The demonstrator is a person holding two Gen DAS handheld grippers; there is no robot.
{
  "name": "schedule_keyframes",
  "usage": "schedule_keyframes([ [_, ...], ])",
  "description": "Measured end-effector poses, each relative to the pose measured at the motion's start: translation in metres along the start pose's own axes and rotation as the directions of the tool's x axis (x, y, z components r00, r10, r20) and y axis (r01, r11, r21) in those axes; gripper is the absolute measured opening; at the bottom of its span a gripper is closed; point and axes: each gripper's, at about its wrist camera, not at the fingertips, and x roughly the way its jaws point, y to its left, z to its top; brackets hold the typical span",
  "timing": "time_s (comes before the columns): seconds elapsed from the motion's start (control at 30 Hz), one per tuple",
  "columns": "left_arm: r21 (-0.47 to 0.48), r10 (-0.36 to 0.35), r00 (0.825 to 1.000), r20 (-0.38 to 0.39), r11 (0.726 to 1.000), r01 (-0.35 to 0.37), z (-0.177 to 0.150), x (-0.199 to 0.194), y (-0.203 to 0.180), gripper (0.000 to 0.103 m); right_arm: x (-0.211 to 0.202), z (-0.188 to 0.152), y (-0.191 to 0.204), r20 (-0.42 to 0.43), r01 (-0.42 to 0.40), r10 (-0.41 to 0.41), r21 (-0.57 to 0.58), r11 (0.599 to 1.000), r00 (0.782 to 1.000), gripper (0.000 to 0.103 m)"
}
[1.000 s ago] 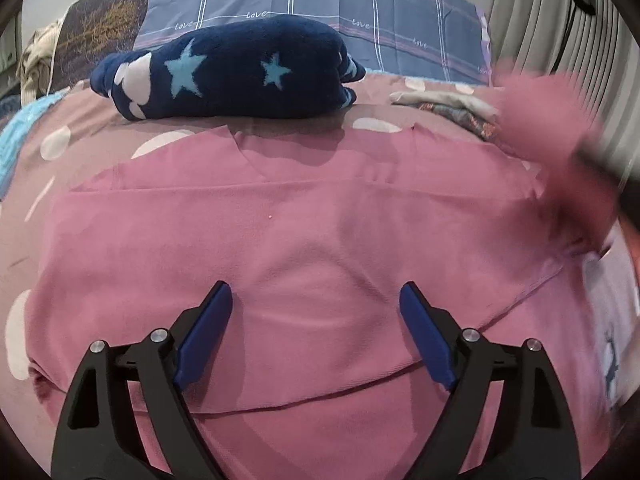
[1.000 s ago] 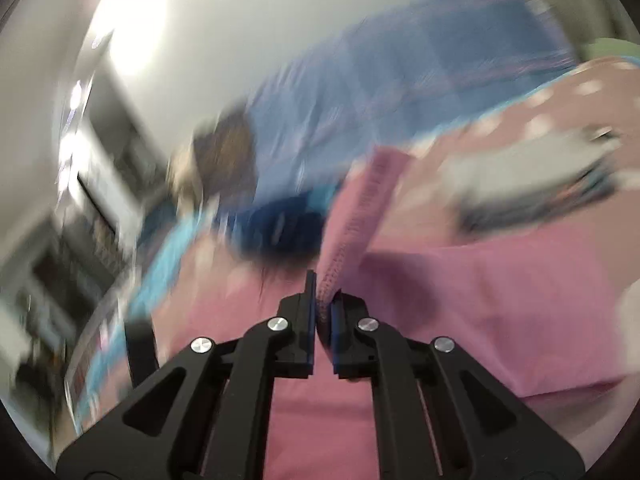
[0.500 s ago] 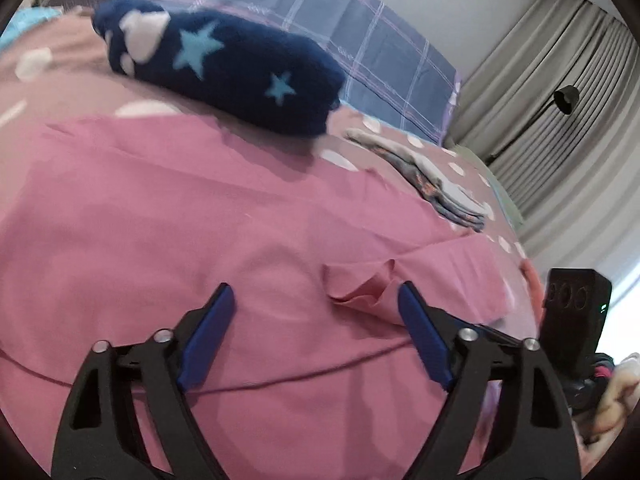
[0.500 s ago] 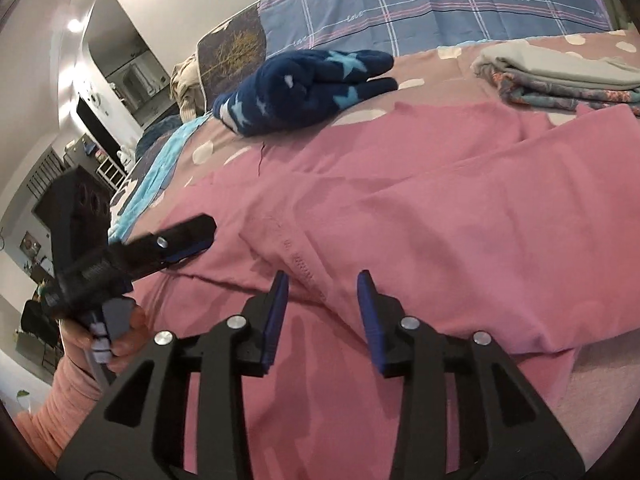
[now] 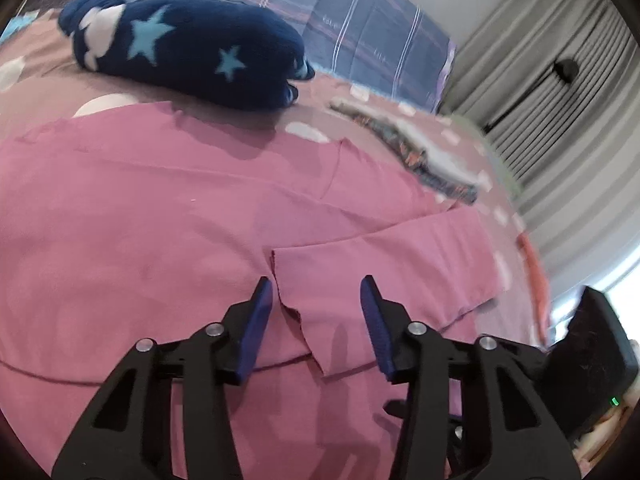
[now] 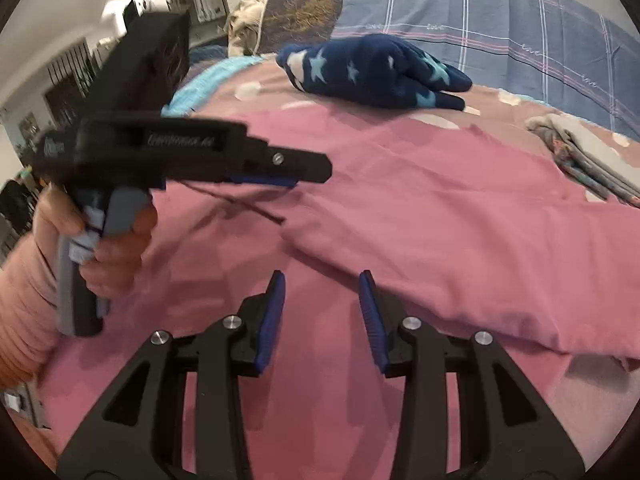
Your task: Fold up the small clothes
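Bedroom, bed with dotted cover as work surface. Left gripper fingers apart and closing, cuff edge of folded-in sleeve lying between them, pads not yet pressing; likely aiming to pinch and straighten it. Right gripper fingers apart, nothing between, hovering over pink garment, clear of sleeve. Garment spread flat mid-bed for folding. Navy star plush behind it, folded clothes stack set aside to right, out of way.
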Motion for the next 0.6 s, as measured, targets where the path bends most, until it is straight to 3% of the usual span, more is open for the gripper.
schedule_keyframes([
  [0.1, 0.051, 0.080, 0.996, -0.033, 0.996, -0.078, 0.008, 0.019, -0.009, 0.040, 0.002, 0.000, 0.007, 0.008, 0.078, -0.078, -0.068, 0.995, 0.997, 0.039],
  [0.13, 0.055, 0.090, 0.995, -0.033, 0.995, -0.088, 0.011, 0.022, -0.009, 0.026, 0.002, 0.001, 0.014, 0.010, 0.133, -0.132, -0.129, 0.983, 0.991, 0.039],
  [0.17, 0.059, 0.089, 0.995, -0.036, 0.994, -0.087, 0.014, 0.024, -0.010, 0.000, 0.004, 0.000, 0.020, 0.015, 0.167, -0.167, -0.179, 0.970, 0.986, 0.039],
  [0.23, 0.056, 0.071, 0.997, -0.034, 0.996, -0.069, 0.019, 0.021, -0.010, 0.001, 0.008, -0.003, 0.034, 0.034, 0.232, -0.232, -0.299, 0.926, 0.972, 0.039],
  [0.33, 0.099, 0.034, 0.999, 0.025, 0.994, -0.036, 0.027, 0.000, -0.021, 0.001, 0.025, -0.015, 0.056, 0.108, 0.380, -0.383, -0.521, 0.764, 0.917, 0.039],
  [0.37, 0.108, 0.023, 0.999, 0.038, 0.994, -0.027, 0.030, -0.007, -0.024, 0.001, 0.030, -0.017, 0.059, 0.125, 0.405, -0.408, -0.553, 0.728, 0.905, 0.038],
  [0.43, 0.124, -0.002, 0.998, 0.059, 0.992, -0.006, 0.037, -0.021, -0.031, 0.001, 0.039, -0.018, 0.063, 0.163, 0.450, -0.448, -0.592, 0.669, 0.879, 0.017],
  [0.47, 0.136, -0.002, 0.997, 0.073, 0.991, -0.008, 0.040, -0.028, -0.034, 0.001, 0.039, -0.016, 0.063, 0.180, 0.472, -0.463, -0.591, 0.654, 0.868, 0.002],
  [0.6, 0.174, 0.005, 0.992, 0.127, 0.984, -0.027, 0.053, -0.058, -0.037, 0.001, 0.000, 0.010, 0.066, 0.299, 0.498, -0.400, -0.461, 0.734, 0.866, 0.001],
])
